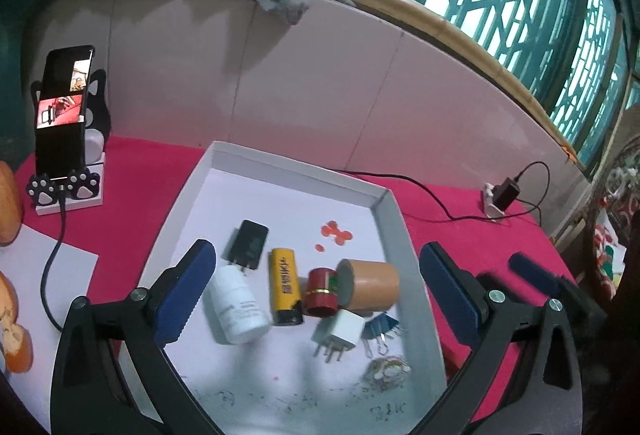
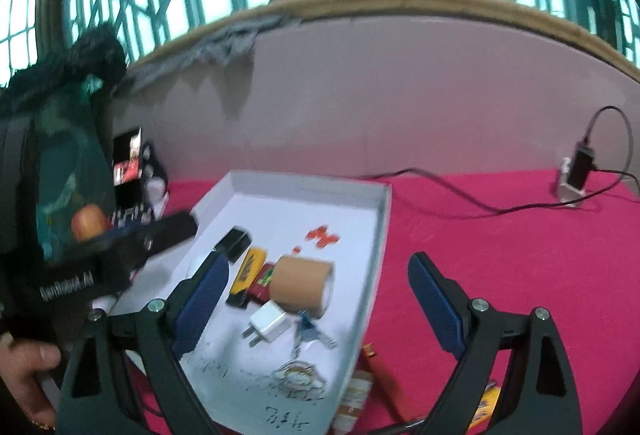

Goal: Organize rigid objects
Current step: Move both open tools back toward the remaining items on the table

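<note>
A white tray (image 1: 384, 203) on the red cloth holds a white bottle (image 1: 238, 307), a black charger (image 1: 248, 243), a yellow and black lighter (image 1: 285, 287), a red cylinder (image 1: 320, 293), a tan roll (image 1: 370, 285), a white plug (image 1: 338, 329), a blue clip (image 1: 380, 327) and rubber bands (image 1: 388, 369). My left gripper (image 1: 317, 249) hangs open above them, its pads touching nothing. My right gripper (image 2: 318, 259) is open too, above the tray's right rim (image 2: 380, 247), also touching nothing. The tan roll (image 2: 304, 287) and white plug (image 2: 268, 323) lie below it.
A phone on a paw stand (image 1: 64, 115) stands at the back left, its cable trailing forward. A black adapter (image 1: 506, 191) with cables sits at the back right. An orange lighter (image 2: 384, 375) and a small bottle (image 2: 354, 395) lie beside the tray. A hand (image 2: 28, 375) holds the left gripper.
</note>
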A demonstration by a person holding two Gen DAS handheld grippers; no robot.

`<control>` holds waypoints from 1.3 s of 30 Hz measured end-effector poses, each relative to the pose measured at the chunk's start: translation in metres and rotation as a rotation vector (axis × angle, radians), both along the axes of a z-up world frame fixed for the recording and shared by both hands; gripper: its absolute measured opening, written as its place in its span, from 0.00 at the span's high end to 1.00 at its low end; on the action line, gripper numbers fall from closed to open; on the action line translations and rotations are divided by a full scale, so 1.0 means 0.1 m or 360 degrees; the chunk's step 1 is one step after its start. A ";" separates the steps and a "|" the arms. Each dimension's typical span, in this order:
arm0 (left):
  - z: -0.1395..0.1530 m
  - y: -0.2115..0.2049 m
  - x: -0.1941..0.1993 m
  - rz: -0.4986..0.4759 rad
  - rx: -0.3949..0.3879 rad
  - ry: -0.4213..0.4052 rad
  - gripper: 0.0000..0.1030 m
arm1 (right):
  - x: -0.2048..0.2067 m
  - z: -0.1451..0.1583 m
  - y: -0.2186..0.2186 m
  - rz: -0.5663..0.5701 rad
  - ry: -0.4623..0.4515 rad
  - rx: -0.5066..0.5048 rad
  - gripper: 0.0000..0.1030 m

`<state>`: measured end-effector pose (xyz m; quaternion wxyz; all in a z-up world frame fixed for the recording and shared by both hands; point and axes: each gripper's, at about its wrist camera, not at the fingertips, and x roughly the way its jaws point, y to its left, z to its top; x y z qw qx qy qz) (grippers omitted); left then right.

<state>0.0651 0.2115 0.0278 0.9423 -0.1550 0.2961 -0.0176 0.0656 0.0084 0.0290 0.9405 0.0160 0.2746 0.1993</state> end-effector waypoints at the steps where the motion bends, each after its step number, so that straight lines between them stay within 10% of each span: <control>1: 0.02 -0.03 -0.02 -0.0008 0.0005 -0.0007 0.00 | -0.01 0.04 -0.07 -0.0023 -0.0016 0.0017 0.11; 14: 0.08 -0.32 -0.11 -0.0068 0.0076 -0.0015 0.00 | -0.20 0.29 -1.11 -0.0376 -0.0192 0.0166 0.00; 28: 0.17 -0.48 -0.16 -0.0098 0.0131 -0.0011 0.00 | -0.35 0.08 -1.93 -0.0632 -0.0065 0.0198 0.00; 39: 0.07 -0.41 -0.18 -0.0086 0.0139 0.0022 0.00 | -0.21 -0.69 -1.79 -0.0273 0.0385 -0.0037 0.00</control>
